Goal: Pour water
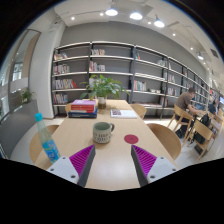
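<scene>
Tongs spread wide, empty, mug upright beyond, bottle upright, leftward

Tool level, pointing forward; fingers spread wide apart, nothing held between.

one mug, one blue bottle, one potted plant

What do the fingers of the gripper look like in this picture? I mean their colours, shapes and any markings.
The gripper has two fingers with pale, whitish-grey outer bodies and dark inner edges. Each carries a magenta pad on its inner face, roughly triangular in this view and narrowing toward the tip, with a fine ribbed or dotted texture. No cables, labels or sleeves are visible.
</scene>
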`<action>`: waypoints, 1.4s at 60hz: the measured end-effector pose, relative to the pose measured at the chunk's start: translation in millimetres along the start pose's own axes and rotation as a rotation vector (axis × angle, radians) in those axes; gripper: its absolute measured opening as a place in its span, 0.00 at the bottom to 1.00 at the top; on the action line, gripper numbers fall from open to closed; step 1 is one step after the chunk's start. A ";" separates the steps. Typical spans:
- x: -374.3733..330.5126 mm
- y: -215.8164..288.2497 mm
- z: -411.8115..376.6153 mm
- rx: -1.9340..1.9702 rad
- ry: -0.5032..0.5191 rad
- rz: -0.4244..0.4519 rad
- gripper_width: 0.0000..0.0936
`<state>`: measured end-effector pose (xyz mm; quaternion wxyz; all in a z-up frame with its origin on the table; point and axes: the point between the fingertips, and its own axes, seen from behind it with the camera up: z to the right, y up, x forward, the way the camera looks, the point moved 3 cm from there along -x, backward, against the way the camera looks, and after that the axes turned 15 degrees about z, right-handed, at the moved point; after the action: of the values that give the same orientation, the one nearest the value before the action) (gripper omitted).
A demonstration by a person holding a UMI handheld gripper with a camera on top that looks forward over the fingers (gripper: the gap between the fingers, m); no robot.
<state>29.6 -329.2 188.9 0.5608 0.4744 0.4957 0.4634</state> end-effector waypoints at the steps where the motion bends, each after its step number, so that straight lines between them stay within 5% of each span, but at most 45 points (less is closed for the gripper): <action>1: -0.3 -0.8 -2.1 0.000 0.007 -0.002 0.77; 34: -27.2 -63.5 -214.0 0.062 0.316 -0.035 0.78; 62: 80.4 -54.8 -275.9 0.062 0.335 0.074 0.77; 68: 94.4 -51.8 -277.7 0.073 0.314 0.126 0.58; 84: 106.1 -48.4 -277.1 0.124 0.308 0.160 0.39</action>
<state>-235.5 -209.9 112.4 0.4094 0.4695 0.5641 0.5419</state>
